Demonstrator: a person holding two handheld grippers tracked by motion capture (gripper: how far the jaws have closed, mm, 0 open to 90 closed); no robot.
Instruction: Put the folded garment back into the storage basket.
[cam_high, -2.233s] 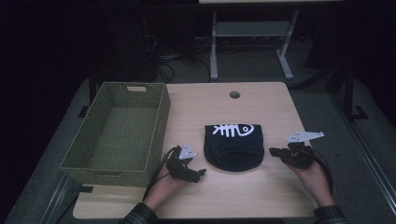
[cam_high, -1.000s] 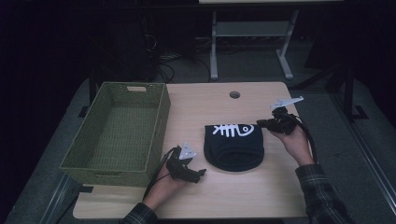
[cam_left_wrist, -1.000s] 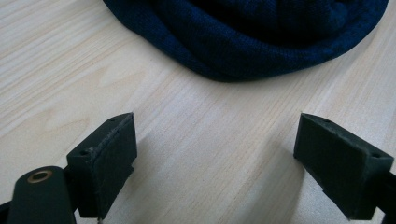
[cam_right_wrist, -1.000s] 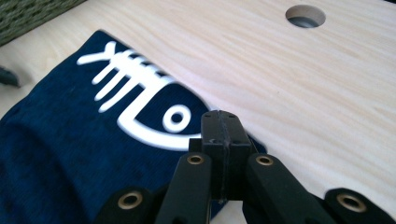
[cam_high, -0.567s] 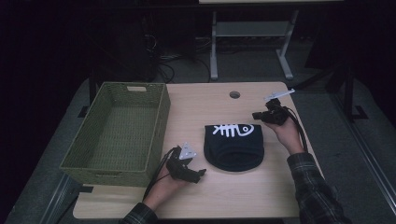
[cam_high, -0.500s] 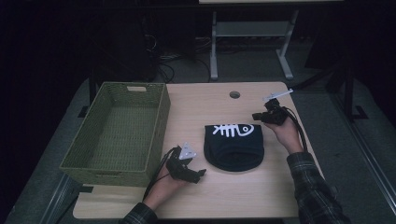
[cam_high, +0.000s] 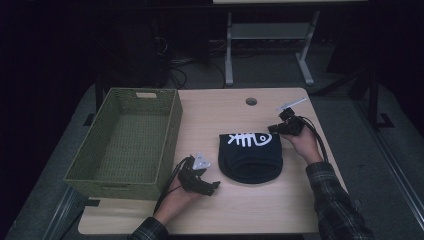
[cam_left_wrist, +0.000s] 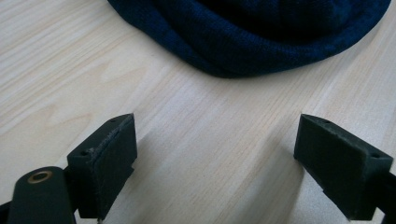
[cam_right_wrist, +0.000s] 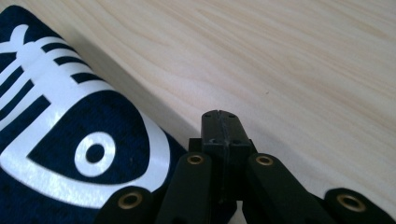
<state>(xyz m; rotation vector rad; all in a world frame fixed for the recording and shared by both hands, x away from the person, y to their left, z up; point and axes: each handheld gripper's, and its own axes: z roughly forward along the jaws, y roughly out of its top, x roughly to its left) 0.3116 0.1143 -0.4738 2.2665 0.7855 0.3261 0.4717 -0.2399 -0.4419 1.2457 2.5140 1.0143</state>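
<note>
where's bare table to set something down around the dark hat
Bare wood lies behind the dark knit hat with a white fishbone print, up to the round cable hole, and along the near table edge in front of the hat. The green woven basket is empty too. It is crowded at the hat's sides: left hand-held gripper, right hand-held gripper.

On the pale wooden table (cam_high: 235, 210) there is one dark navy knitted beanie with a white fish-skeleton print (cam_high: 251, 159), one olive-green woven rectangular basket (cam_high: 127, 141) to its left, and two black two-jaw grippers, one either side of the beanie.
</note>
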